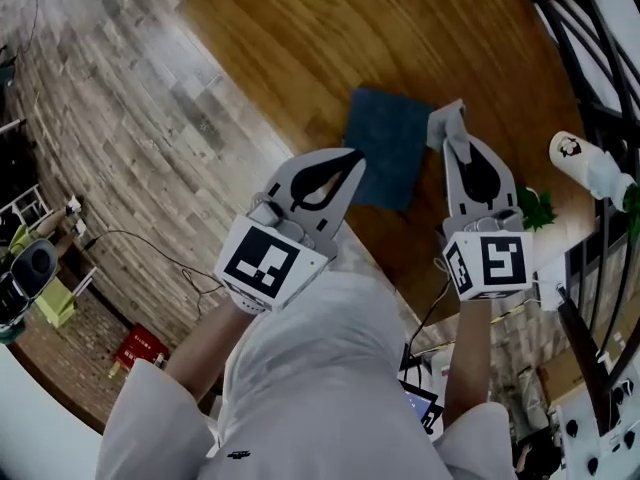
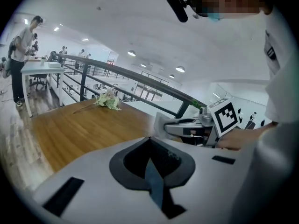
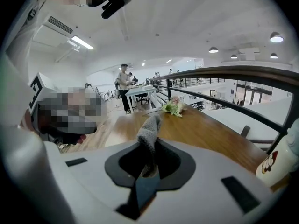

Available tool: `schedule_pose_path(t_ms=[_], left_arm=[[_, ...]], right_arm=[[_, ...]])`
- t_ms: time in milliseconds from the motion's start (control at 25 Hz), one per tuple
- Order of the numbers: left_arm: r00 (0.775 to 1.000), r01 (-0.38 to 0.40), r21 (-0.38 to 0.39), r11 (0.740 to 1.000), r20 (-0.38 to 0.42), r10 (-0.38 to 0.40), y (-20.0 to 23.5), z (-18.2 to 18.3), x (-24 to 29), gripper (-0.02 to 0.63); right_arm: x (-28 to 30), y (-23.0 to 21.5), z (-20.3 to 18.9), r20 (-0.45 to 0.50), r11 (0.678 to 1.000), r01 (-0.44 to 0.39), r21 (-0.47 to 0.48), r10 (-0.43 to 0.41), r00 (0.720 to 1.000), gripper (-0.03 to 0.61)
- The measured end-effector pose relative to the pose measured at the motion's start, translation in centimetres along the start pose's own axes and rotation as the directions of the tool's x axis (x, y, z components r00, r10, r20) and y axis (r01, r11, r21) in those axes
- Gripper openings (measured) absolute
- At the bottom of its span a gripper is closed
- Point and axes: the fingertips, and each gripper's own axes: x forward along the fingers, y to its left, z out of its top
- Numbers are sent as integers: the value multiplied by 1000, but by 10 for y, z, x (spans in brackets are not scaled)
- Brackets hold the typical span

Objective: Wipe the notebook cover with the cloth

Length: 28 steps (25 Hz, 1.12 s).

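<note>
The tabletop's (image 1: 300, 48) curved near edge runs under the left claw (image 1: 352, 156), so only that claw's tip reaches over the wood and its body hangs over the plank floor (image 1: 130, 138). The left claw's jaws are pressed together with nothing between them. Its tip lies at the notebook's (image 1: 385, 148) left edge; whether it touches the cover cannot be told.

The right claw (image 1: 455, 136) is clamped on a grey cloth (image 1: 447, 118), which sticks out past the tips as a small upright fold. The cloth sits at the notebook's right edge, so the dark blue notebook lies flat between the two claws.

Ahead of both claws the wood is bare and open, past the notebook to the far side. To the right of the right claw, room is tighter: a green sprig (image 1: 537, 210) lies just beside its body, a white bottle (image 1: 585, 161) stands further right, and a dark railing (image 1: 590, 28) bounds the tabletop behind them.

The surface is warm, smooth wood. The room is a large, bright hall with a white ceiling and round lights, and people (image 3: 124, 85) stand well beyond the tabletop's far end.
</note>
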Motion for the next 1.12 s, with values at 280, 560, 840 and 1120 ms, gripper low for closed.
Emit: schedule_pose_path(t_ms=[280, 560, 840, 1120], left_arm=[[999, 9, -6, 1000, -31, -10, 11, -31, 23, 18], [998, 14, -4, 1000, -69, -15, 20, -60, 41, 18], [992, 34, 3, 999, -119, -34, 21, -78, 49, 18], [990, 38, -13, 999, -137, -39, 26, -91, 57, 18]], right_arm=[[30, -11, -29, -43, 1000, 13, 13, -12, 999, 43], [56, -23, -60, -91, 1000, -5, -12, 4, 996, 43], [68, -28, -71, -108, 996, -68, 56, 74, 991, 43], [82, -33, -86, -168, 998, -63, -26, 58, 984, 43]])
